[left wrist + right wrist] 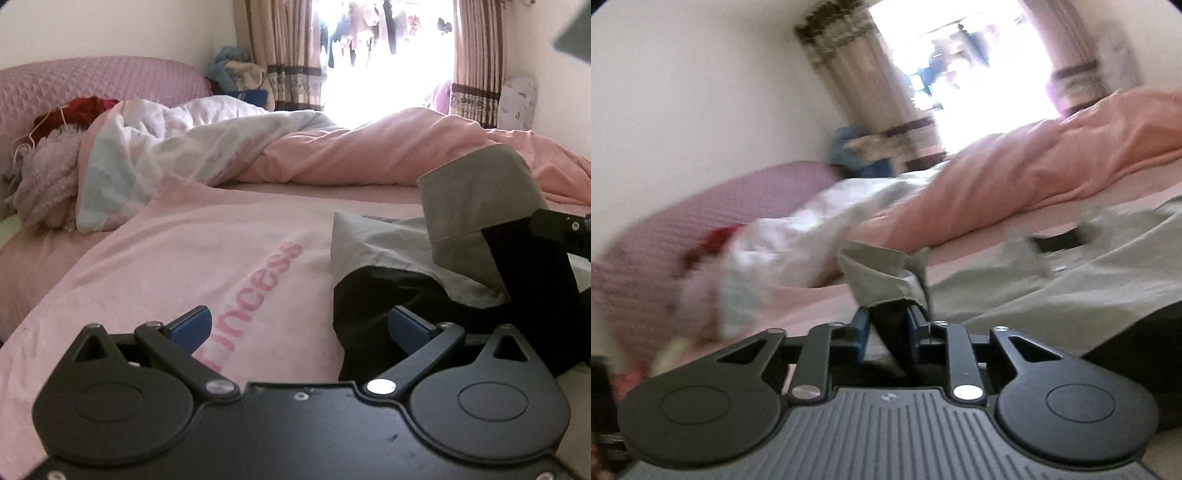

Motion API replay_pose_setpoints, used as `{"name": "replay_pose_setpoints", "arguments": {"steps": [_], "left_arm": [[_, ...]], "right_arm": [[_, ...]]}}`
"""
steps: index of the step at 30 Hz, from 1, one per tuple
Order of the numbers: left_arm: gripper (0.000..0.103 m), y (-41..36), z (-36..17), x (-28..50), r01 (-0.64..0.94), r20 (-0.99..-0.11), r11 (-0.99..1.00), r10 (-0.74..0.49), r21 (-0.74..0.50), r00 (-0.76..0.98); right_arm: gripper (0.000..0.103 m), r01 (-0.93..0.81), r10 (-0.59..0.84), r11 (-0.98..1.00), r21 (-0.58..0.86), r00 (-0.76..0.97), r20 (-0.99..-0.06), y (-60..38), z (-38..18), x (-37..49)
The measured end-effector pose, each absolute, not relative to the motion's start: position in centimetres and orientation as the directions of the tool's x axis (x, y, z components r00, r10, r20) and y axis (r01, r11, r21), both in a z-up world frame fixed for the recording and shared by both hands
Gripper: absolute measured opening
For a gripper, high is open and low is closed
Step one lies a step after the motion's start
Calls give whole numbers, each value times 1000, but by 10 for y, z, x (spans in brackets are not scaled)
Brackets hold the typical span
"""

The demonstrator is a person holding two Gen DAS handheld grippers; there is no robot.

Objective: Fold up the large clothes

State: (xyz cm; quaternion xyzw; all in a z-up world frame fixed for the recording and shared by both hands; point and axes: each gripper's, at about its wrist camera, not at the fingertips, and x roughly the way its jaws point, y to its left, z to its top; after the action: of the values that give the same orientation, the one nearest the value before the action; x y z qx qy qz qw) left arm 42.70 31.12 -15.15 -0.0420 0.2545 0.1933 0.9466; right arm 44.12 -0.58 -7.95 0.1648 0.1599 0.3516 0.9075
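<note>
A large grey garment [373,243] with black parts lies on the pink bed sheet [184,266] at the right. My left gripper [301,326] hovers low over the sheet with its blue pads wide apart and nothing between them; its right pad is at the garment's black edge. In the left wrist view my right gripper [532,240] comes in from the right with a grey flap [476,192] draped over it. The blurred right wrist view shows that gripper [888,328] with its jaws a little apart. A black strip of the garment [888,317] stands loosely between them, under a grey cuff [882,273].
A rumpled pink and white duvet [332,147] is heaped across the far side of the bed. Pillows and a red cloth [77,114] lie at the pink headboard [92,81] on the left. Curtains [291,55] frame a bright window behind the bed.
</note>
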Motion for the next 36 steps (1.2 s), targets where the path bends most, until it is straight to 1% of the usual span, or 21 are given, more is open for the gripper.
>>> {"name": "replay_pose_setpoints", "arguments": {"steps": [3, 4, 5, 6, 7, 8, 11, 15, 17, 19, 21, 23, 24, 26, 27, 28, 29, 30, 32, 34, 36], "left_arm": [[103, 315, -152, 424, -380, -504, 925, 329, 2, 799], [103, 316, -152, 424, -378, -504, 926, 326, -1, 800], [103, 316, -153, 424, -379, -503, 926, 327, 1, 800], [103, 317, -153, 424, -380, -504, 925, 329, 3, 798], [103, 316, -154, 425, -378, -507, 926, 328, 5, 797], [103, 315, -156, 425, -375, -510, 927, 326, 5, 796], [103, 312, -157, 427, -370, -515, 929, 327, 21, 792], [103, 312, -156, 426, -369, -509, 929, 328, 22, 796], [103, 314, -157, 427, -368, -518, 930, 319, 10, 794], [103, 316, -157, 427, -371, -521, 928, 323, 12, 790], [103, 316, -155, 427, -373, -517, 928, 325, 11, 792], [103, 315, -156, 427, -376, -518, 927, 326, 9, 791], [103, 315, -157, 427, -377, -519, 926, 327, 11, 789], [103, 316, -153, 424, -408, -508, 913, 359, 16, 783], [103, 317, -147, 419, -432, -488, 902, 382, 12, 785], [103, 317, -138, 412, -448, -459, 894, 396, -6, 795], [103, 318, -129, 405, -457, -438, 889, 398, -31, 806], [103, 319, -121, 398, -454, -418, 888, 390, -65, 821], [103, 317, -109, 393, -411, -406, 903, 331, -125, 852], [103, 308, -108, 403, -381, -426, 916, 298, -123, 854], [103, 291, -116, 420, -371, -457, 926, 302, -66, 837]], "right_arm": [[29, -644, 728, 657, 391, 677, -107, -2, -69, 427], [27, -656, 733, 648, 387, 675, -84, -1, -66, 424], [17, -654, 730, 649, 387, 679, -78, -1, -62, 422], [11, -644, 725, 654, 397, 683, -87, -1, -59, 423], [1, -626, 715, 668, 402, 689, -116, 0, -59, 427], [1, -603, 695, 695, 392, 703, -151, 3, -61, 430], [1, -564, 655, 749, 348, 712, -254, 18, -83, 443], [1, -547, 667, 745, 382, 625, -405, 44, -125, 460], [0, -528, 652, 758, 383, 607, -453, 50, -136, 466], [0, -536, 684, 728, 427, 603, -410, 40, -123, 465], [0, -561, 691, 720, 407, 633, -350, 33, -104, 454], [1, -575, 695, 715, 396, 641, -324, 33, -100, 448], [1, -581, 706, 706, 406, 624, -334, 37, -104, 448], [1, -578, 714, 700, 418, 574, -402, 51, -124, 457], [1, -571, 703, 711, 411, 556, -443, 60, -139, 462], [0, -571, 697, 716, 401, 554, -456, 63, -149, 464], [0, -581, 705, 708, 401, 555, -442, 62, -151, 465], [0, -579, 710, 703, 412, 538, -455, 59, -145, 467], [0, -559, 723, 691, 458, 528, -445, 45, -130, 471], [1, -553, 699, 715, 428, 579, -420, 23, -111, 470], [1, -526, 618, 786, 324, 655, -434, -1, -99, 469]]}}
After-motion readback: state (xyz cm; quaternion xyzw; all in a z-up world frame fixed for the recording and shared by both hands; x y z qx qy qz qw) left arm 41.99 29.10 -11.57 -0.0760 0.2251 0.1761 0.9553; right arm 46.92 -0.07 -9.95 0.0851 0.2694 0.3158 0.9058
